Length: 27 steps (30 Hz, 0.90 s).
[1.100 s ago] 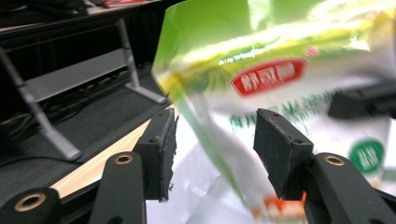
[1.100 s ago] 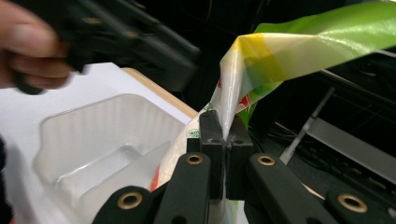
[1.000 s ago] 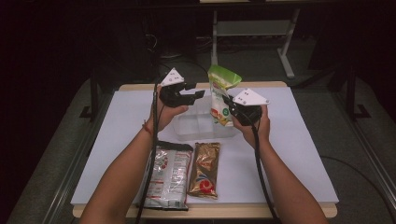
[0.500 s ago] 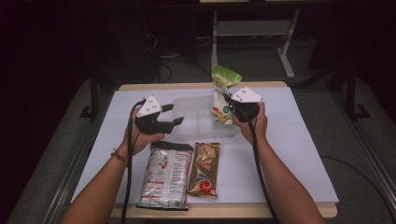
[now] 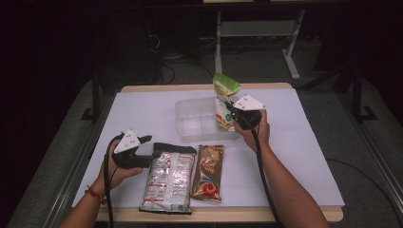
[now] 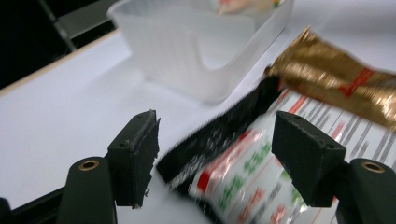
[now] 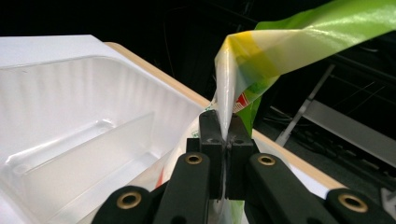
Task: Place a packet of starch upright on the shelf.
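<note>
The silver packet (image 6: 243,186) is blurred and cut off by the left gripper view's bottom edge.

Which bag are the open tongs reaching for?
Find the white table, then the clear plastic box in its middle. Two flat bags lie in front of it; it is the left one, the silver bag, wider than the gold bag, with a black top edge.

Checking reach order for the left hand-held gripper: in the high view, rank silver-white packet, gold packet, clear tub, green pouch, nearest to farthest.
1. Silver-white packet: right beside the left hand-held gripper, its black top edge at the jaws.
2. Gold packet: next over, beyond the silver-white one.
3. Clear tub: farther back, mid-table.
4. Green pouch: farthest, at the tub's right end, held by the right hand-held gripper.
</note>
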Motion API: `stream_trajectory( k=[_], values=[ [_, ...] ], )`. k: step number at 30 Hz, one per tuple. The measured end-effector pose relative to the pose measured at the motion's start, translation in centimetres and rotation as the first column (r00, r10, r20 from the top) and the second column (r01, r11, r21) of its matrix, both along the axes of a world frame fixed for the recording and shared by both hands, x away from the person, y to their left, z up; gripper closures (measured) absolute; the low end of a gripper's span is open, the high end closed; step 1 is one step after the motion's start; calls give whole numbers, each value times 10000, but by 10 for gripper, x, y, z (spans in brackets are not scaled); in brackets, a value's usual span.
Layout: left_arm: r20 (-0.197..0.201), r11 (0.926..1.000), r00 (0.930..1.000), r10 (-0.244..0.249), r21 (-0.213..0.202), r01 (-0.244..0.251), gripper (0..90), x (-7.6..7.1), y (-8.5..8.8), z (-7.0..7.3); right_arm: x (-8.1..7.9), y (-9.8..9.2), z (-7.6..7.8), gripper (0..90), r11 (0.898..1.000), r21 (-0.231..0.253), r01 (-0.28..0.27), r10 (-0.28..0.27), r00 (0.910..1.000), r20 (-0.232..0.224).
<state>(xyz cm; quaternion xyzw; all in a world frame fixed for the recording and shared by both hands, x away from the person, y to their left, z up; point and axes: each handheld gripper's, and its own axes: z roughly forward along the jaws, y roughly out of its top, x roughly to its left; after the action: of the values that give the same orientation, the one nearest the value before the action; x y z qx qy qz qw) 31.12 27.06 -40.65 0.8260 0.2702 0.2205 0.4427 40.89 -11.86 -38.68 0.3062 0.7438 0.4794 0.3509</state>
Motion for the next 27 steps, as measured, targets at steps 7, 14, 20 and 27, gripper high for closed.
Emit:
stream_trajectory(
  k=[7, 14, 20, 27],
  values=[
    [-366, 9986, 9987, 354, -374, -368, 311, -8, 16, -15, -6, -3, -9, 880, 9998, -91, -196, 193, 9994, -300],
    [-691, 9977, 9969, 374, -530, -411, 303, -9, 20, -24, -11, -6, -20, 877, 9996, -19, -280, 279, 9977, -610],
    [-822, 9965, 9958, 410, -698, -468, 291, -15, 22, -23, -15, -9, -20, 859, 9987, -385, -320, 287, 9962, -820],
    [-957, 9963, 9950, 291, -779, -367, 257, -17, 18, -27, -19, -17, -15, 778, 9993, -192, -320, 295, 9927, -1173]
  ],
)
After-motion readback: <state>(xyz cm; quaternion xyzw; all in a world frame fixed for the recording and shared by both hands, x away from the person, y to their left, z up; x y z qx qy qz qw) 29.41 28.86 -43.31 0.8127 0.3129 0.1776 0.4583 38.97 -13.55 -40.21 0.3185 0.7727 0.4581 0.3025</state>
